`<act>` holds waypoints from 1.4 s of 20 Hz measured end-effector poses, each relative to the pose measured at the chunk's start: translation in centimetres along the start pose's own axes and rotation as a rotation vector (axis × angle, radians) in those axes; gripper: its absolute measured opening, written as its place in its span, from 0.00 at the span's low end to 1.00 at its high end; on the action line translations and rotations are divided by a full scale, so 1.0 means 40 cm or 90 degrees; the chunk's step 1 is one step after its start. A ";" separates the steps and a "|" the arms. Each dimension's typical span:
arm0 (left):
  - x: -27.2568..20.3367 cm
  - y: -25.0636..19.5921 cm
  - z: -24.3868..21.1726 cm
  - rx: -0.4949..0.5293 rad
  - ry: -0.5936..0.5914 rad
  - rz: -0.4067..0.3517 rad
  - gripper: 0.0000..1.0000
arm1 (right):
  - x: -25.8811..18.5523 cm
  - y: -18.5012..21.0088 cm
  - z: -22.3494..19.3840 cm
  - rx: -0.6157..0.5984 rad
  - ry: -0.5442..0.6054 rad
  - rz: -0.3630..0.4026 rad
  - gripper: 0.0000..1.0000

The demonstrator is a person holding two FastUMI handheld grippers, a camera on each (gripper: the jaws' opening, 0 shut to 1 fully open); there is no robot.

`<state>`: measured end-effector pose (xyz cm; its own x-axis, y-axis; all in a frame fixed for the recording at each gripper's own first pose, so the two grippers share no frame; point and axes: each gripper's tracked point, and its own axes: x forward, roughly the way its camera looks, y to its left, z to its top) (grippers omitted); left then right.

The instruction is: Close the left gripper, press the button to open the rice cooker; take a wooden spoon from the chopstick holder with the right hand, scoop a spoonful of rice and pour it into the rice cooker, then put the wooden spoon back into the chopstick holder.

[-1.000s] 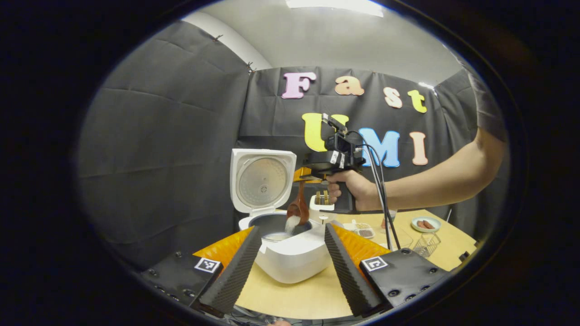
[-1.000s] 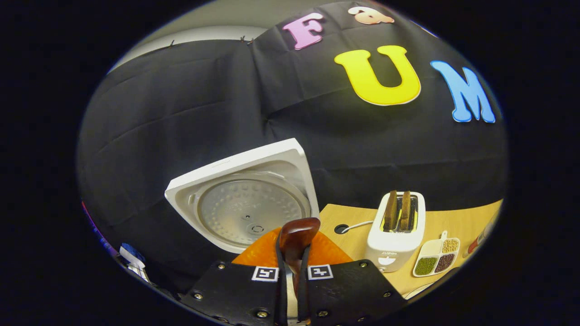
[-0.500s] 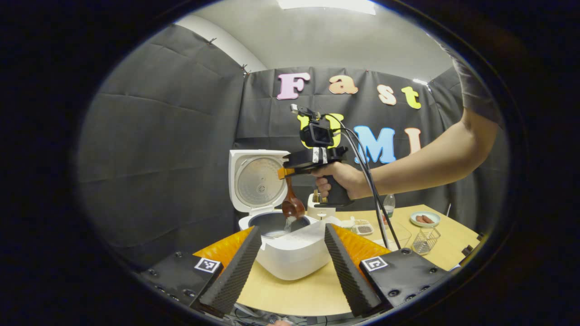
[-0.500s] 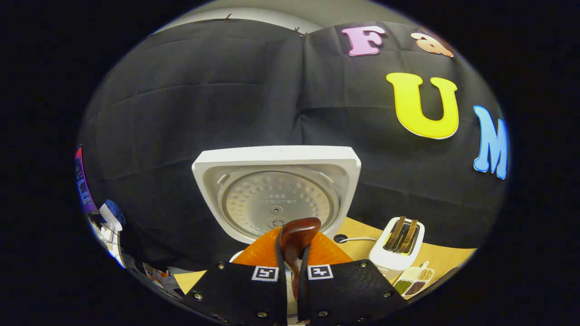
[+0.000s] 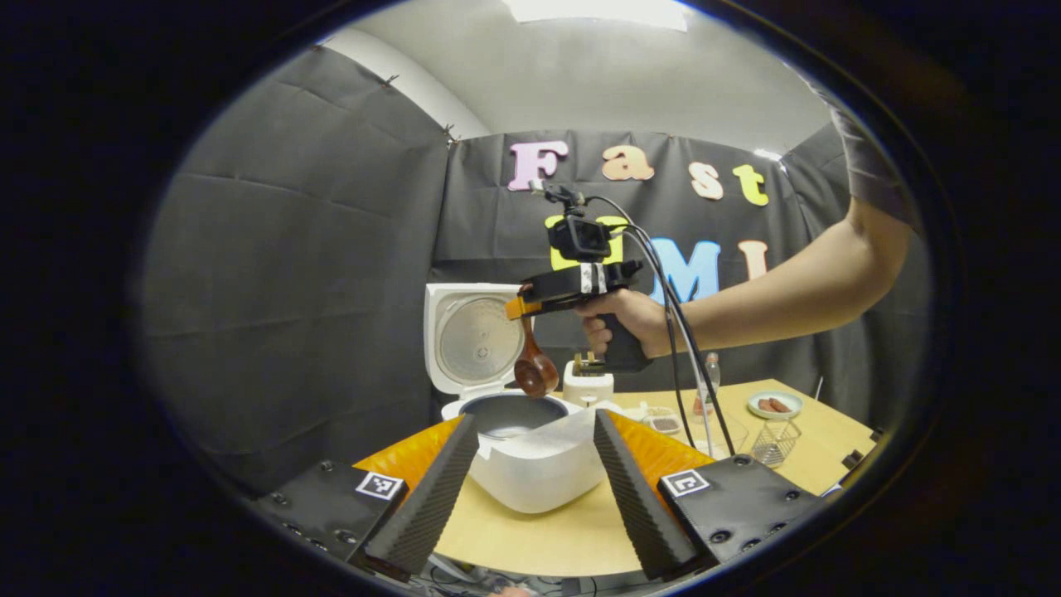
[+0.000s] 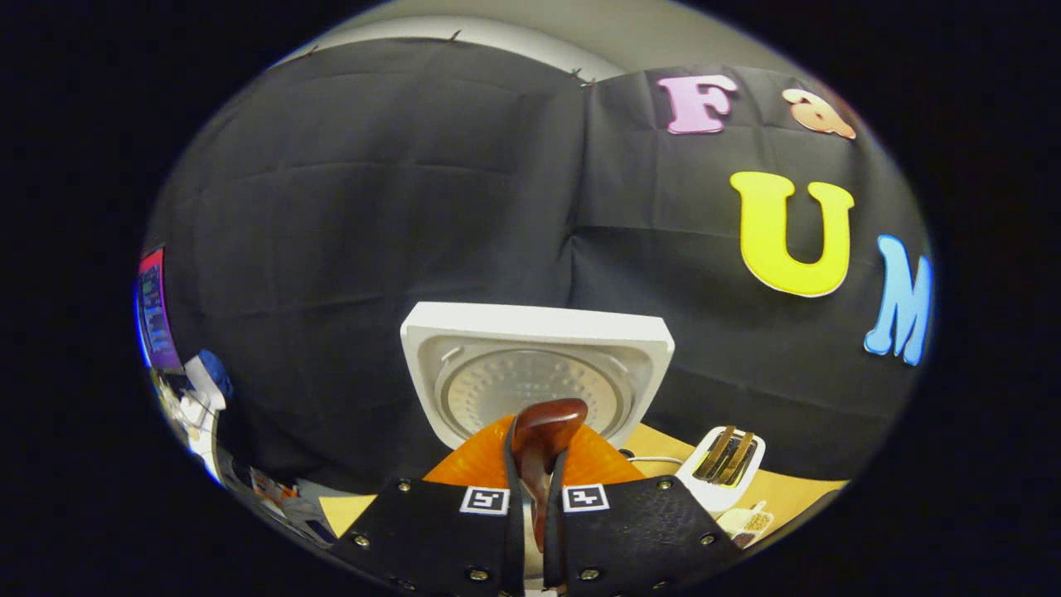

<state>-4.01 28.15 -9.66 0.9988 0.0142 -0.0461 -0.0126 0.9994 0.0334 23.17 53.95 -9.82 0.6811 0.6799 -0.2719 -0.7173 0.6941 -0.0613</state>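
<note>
Holding the wooden spoon (image 5: 535, 365) clamped in your right gripper (image 5: 520, 308), bowl hanging above the open rice cooker (image 5: 530, 448). Your left gripper (image 5: 535, 464) is spread wide, empty, rice cooker between its fingers.

toaster (image 6: 724, 468) with toast | wire basket (image 5: 777, 443) | small plate (image 5: 774, 405) | bottle (image 5: 707, 383)

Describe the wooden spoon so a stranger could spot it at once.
Find the white rice cooker with its lid standing open. Just above its pot hangs the wooden spoon, bowl down, its handle clamped in the right gripper. It is dark reddish-brown and glossy, unlike the white toaster behind it.
</note>
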 end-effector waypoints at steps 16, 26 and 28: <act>0.061 -0.115 0.078 -0.001 0.005 -0.065 0.97 | -0.506 -0.272 0.078 0.337 -0.140 -0.081 0.09; 0.163 -0.299 0.100 0.006 0.006 -0.113 0.97 | -0.772 -0.505 -0.051 0.431 -0.149 -0.192 0.09; 0.171 -0.332 0.099 0.015 0.006 -0.122 0.97 | -0.811 -0.543 -0.077 0.439 -0.147 -0.209 0.09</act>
<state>3.17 14.86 -6.45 0.9825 -0.1756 -0.0626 0.1787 0.9828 0.0466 16.18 16.09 -2.61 0.9091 0.3950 -0.1326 -0.2737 0.8062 0.5245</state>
